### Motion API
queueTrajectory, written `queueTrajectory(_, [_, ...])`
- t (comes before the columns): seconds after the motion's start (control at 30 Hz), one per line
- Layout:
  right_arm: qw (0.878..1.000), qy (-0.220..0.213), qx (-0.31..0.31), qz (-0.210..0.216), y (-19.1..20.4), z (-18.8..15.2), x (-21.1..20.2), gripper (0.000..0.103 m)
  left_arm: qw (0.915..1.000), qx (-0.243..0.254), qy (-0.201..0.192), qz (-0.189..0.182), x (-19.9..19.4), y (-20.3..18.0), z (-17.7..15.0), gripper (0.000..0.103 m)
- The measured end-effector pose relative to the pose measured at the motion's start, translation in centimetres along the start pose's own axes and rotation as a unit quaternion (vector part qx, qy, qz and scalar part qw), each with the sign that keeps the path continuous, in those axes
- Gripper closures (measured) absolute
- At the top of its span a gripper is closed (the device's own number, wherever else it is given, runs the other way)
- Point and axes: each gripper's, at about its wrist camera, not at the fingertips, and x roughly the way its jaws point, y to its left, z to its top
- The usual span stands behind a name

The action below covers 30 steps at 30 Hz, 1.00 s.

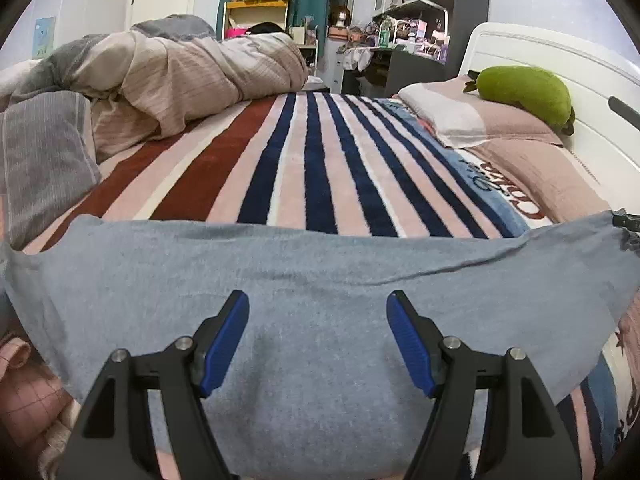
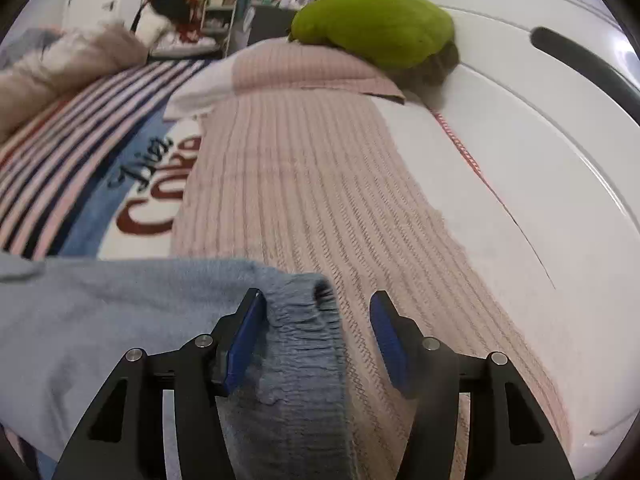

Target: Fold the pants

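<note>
Left wrist view: grey-blue pants (image 1: 320, 280) spread flat across the near edge of the bed, lying crosswise over the striped blanket (image 1: 312, 168), one long edge running from the left side to the right side of the bed. Left tool (image 1: 318, 300) hangs over the middle of the cloth, pads wide apart, nothing between them, no grip; whether the tips touch the fabric cannot be told. Judgement: it is parked there to watch or steady the middle while the other end gets handled. Rumpled duvet (image 1: 192, 76) heaped at the far left corner of the bed, pillow (image 1: 480, 120) and a green plush (image 1: 524, 90) against the white headboard (image 1: 560, 68) on the right; all well apart from the pants. Right wrist view, somewhat blurred: the gathered elastic waistband (image 2: 304, 340) of the pants lies at the right end of the bed, on the pink ribbed cover (image 2: 312, 184) just short of the headboard. Right tool (image 2: 318, 304) straddles it, about half open; the left pad sits against the waistband, the right pad stands clear of it, so the cloth is between the pads but not pinched. Judgement: positioned to take the waistband for a fold toward the legs. Only this view shows the waistband and the ribbing; only the left view shows the full spread of the garment and that its middle lies smooth.
</note>
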Motion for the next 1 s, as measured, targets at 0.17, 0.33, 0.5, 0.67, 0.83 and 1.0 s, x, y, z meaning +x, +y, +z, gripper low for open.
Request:
queueTrajectory(0.17, [0.999,-0.041,0.031,0.018,-1.7,-1.8,-5.1,0.042,0.9998,-0.011,-0.016,0.003,-1.3,0.7,0.4,0.034])
queueTrajectory(0.33, [0.989,-0.034,0.113,0.087,-3.5,-6.6,-9.0,0.042,0.9996,-0.014,-0.023,-0.011,-1.9,0.8,0.6,0.033])
queueTrajectory(0.5, [0.983,0.0,0.147,0.106,-2.7,-8.8,-8.1,0.039,0.9993,-0.012,-0.02,-0.03,-2.0,0.8,0.4,0.033])
queueTrajectory(0.67, [0.992,0.001,0.119,0.044,-1.9,-8.7,-7.6,0.041,0.9994,-0.011,-0.01,-0.031,-1.7,0.6,0.2,0.032])
queueTrajectory(0.83, [0.988,0.004,0.125,0.087,-1.5,-8.0,-6.0,0.041,0.9996,-0.02,-0.002,-0.02,-1.6,0.9,0.1,0.032])
queueTrajectory(1.0, [0.994,-0.017,0.099,0.043,-0.3,-7.3,-5.6,0.063,0.9987,-0.048,0.001,0.014,-2.1,2.8,-0.8,0.03])
